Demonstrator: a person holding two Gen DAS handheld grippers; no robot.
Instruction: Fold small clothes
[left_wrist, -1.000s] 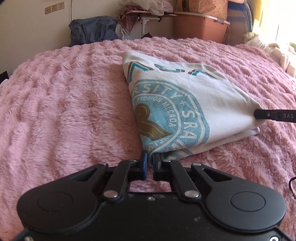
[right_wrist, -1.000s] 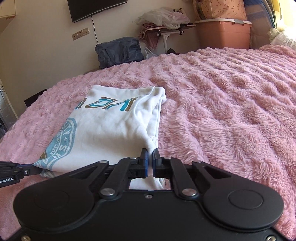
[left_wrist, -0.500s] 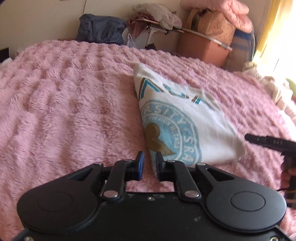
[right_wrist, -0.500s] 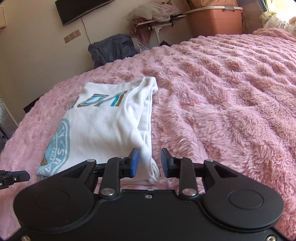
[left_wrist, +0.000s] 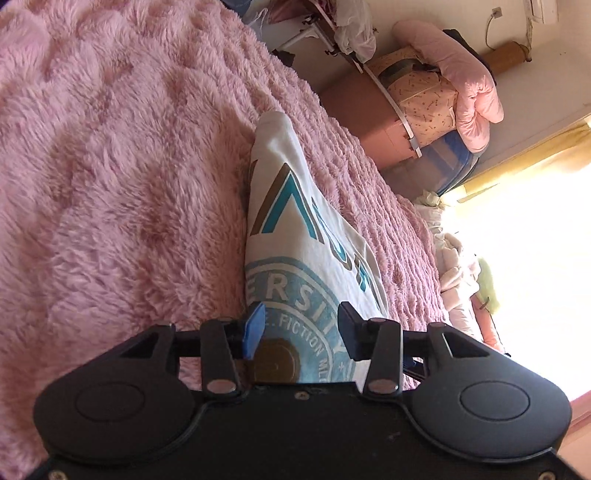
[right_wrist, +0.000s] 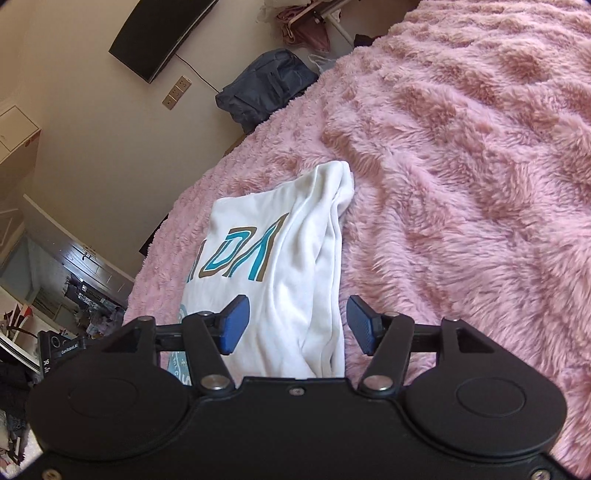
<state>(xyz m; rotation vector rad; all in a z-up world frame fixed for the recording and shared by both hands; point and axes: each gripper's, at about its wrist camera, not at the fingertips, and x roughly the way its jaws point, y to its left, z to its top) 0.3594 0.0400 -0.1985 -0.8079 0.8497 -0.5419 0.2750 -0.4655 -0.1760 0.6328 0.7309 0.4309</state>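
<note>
Sitting beyond the bed (left_wrist: 110, 166), a brown bin (left_wrist: 364, 122) carries bundled bedding (left_wrist: 454, 92)

Folded white shirt (right_wrist: 295, 266) on pink blanket (right_wrist: 461, 166)

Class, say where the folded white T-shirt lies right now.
The folded white T-shirt lies on the pink fluffy blanket, just ahead of both open tongs; in the left wrist view it sits centre, blanket on both sides.

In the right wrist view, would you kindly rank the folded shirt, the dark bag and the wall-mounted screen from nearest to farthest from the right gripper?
1. Folded shirt, lying between the open right gripper fingers.
2. Dark bag, beyond the bed's far edge.
3. Wall-mounted screen, upper left on the wall.
</note>
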